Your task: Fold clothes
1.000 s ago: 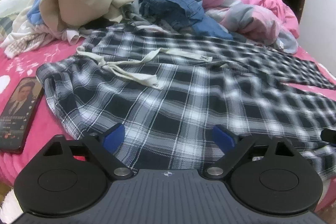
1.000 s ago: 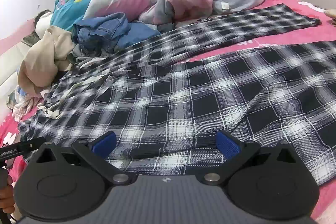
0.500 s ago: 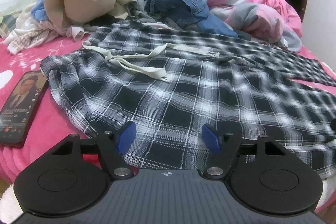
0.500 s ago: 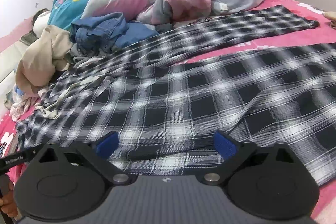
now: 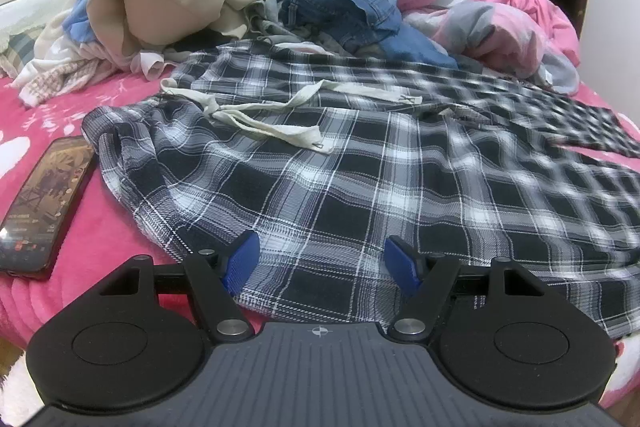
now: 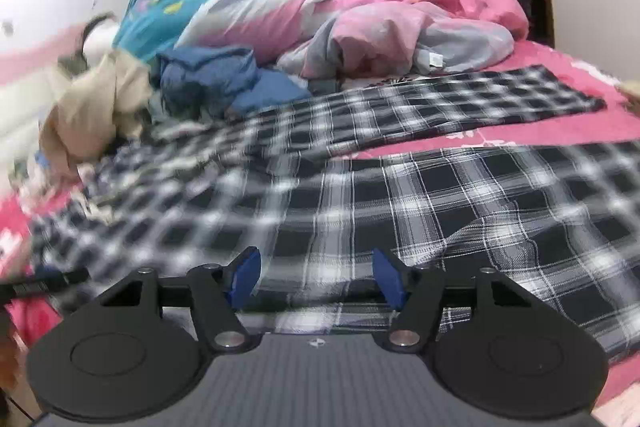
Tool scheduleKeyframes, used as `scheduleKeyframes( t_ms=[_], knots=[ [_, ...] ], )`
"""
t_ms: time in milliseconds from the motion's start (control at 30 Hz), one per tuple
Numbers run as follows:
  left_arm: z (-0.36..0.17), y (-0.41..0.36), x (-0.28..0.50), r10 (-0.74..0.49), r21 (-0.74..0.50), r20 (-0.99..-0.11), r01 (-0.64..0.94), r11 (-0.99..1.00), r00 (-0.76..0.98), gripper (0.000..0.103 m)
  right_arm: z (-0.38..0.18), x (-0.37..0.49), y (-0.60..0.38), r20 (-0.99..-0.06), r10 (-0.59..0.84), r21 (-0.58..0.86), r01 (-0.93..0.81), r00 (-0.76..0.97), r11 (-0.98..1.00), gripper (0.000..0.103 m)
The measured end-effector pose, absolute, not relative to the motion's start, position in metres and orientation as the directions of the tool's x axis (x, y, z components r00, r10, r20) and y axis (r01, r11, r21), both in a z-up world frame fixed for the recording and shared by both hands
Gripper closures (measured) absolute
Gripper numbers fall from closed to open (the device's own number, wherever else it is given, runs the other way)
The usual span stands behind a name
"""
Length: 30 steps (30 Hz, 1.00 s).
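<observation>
A phone (image 5: pixel 44 203) lies on the bed (image 5: pixel 60 115) well off to the left tool's (image 5: pixel 322 263) left. The plaid trousers (image 5: pixel 320 187) are spread flat ahead of both tools, waistband and drawstring (image 5: pixel 264 123) forward-left, legs running away to the right, so the long axis lies crosswise. The left tool's pads stand part-way apart over the near hem, with cloth between them but not pinched. The right tool (image 6: pixel 316 281) sits over the same near edge further along the leg; its jaws are closing, fabric between them, not yet gripped. Each tool is equally close to the edge.
</observation>
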<state>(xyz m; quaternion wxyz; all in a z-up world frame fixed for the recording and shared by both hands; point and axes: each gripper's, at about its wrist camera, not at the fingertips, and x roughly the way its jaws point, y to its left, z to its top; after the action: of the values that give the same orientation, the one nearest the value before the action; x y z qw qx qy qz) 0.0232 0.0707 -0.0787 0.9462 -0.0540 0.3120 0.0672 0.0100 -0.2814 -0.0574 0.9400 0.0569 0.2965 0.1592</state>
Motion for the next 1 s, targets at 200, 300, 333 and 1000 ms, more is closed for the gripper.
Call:
scheduleKeyframes(
  t_ms=[200,300,333,1000],
  knots=[
    [-0.079,0.071,0.024,0.094,-0.058,-0.601,-0.161,0.985,0.794,0.031,-0.062,0.028,-0.336,-0.615,0.136,0.142,-0.060,0.776,0.988,0.039],
    [-0.079,0.070,0.024,0.100,-0.047,-0.601,-0.160,0.986,0.793,0.030,-0.060,0.028,-0.381,-0.620,0.032,0.169,0.094,0.784,0.981,0.039],
    [-0.080,0.069,0.024,0.102,-0.042,-0.600,-0.159,0.986,0.793,0.030,-0.059,0.026,-0.395,-0.618,0.005,0.180,0.136,0.786,0.974,0.039],
    [-0.060,0.072,0.002,0.133,-0.042,-0.543,-0.185,0.982,0.829,0.021,-0.036,-0.003,-0.366,-0.512,0.183,0.301,-0.024,0.839,0.953,0.039]
  ],
)
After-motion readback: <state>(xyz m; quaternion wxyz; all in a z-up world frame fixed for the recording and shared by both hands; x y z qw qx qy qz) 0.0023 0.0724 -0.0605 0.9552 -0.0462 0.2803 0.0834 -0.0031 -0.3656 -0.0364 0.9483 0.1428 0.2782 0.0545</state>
